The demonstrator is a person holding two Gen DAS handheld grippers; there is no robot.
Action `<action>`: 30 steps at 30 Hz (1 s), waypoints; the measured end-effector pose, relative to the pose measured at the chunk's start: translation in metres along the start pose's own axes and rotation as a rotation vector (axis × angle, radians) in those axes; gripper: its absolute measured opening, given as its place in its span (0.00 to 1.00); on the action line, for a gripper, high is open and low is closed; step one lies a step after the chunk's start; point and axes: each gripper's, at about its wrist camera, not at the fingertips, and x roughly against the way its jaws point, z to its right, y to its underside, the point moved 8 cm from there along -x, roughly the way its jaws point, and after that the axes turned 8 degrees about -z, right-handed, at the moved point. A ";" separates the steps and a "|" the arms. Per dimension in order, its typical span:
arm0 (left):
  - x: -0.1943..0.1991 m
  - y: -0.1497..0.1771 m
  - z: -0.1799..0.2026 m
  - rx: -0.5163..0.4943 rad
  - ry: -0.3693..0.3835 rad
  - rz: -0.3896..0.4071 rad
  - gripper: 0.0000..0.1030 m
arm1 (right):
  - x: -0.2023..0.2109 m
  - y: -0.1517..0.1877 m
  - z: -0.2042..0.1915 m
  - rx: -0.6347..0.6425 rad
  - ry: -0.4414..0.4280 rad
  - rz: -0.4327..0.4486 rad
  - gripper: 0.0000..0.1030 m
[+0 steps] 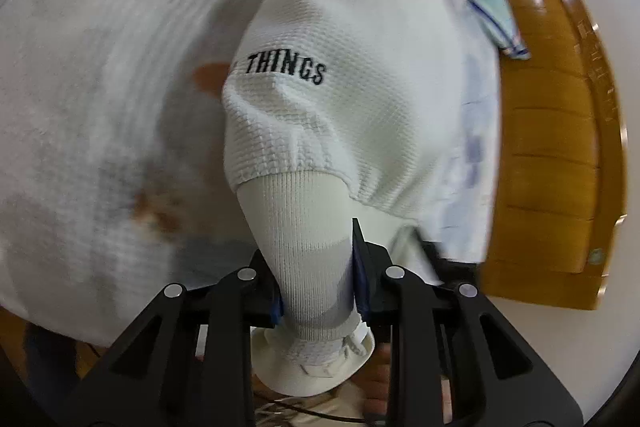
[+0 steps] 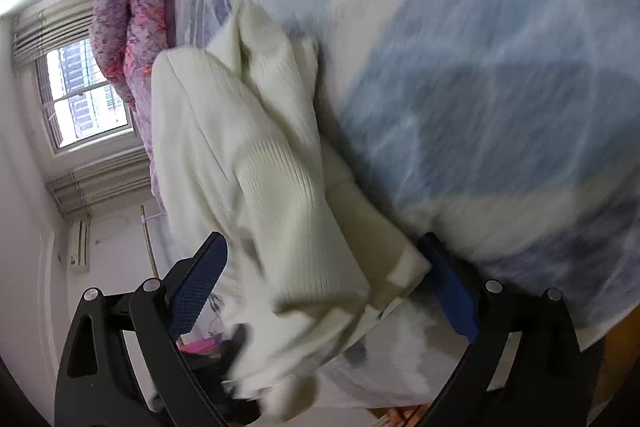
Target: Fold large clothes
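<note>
Bedroom with a blue-and-white bedsheet [image 2: 460, 75] spread over the bed. Cream waffle-knit sweater [image 2: 240, 163] lying across it, bunched and partly folded. Ribbed cuff [image 1: 316, 267] pinched narrow in the left gripper [image 1: 320, 291]. Right gripper [image 2: 324, 291] spread wide either side of the sweater's hem, not pressing. Pink quilt [image 2: 132, 39] beyond, window [image 2: 84, 95] behind.

My left gripper [image 1: 318, 283] hides the end of the ribbed cuff [image 1: 308, 227] between its jaws. On the sleeve [image 1: 340, 47], a fold swallows the lettering before "THINGS". The garment's body [image 1: 100, 67] on the left is smeared by blur, its orange marks unreadable. In the right wrist view, the bed sheet [image 2: 480, 67] pattern is streaked, and the sweater [image 2: 260, 167] runs off the near edge.
</note>
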 end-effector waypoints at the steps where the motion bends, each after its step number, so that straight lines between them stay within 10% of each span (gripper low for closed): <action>1: 0.003 -0.001 0.005 0.005 0.012 -0.002 0.25 | -0.003 0.000 -0.002 -0.006 -0.012 0.002 0.90; 5: 0.011 -0.009 0.009 0.012 0.034 -0.017 0.24 | -0.020 -0.008 -0.017 -0.033 -0.094 -0.005 0.87; 10: 0.019 -0.010 0.010 -0.035 -0.061 -0.051 0.24 | -0.018 -0.008 -0.057 0.118 0.032 -0.056 0.27; 13: 0.027 -0.008 0.024 -0.138 -0.158 -0.041 0.24 | -0.011 0.000 -0.103 0.329 0.214 -0.071 0.22; 21: 0.109 -0.032 0.091 -0.318 -0.267 0.097 0.25 | 0.013 0.035 -0.236 0.506 0.100 -0.096 0.21; 30: 0.216 -0.065 0.092 -0.301 -0.278 0.183 0.25 | -0.034 0.123 -0.333 0.715 0.126 -0.195 0.16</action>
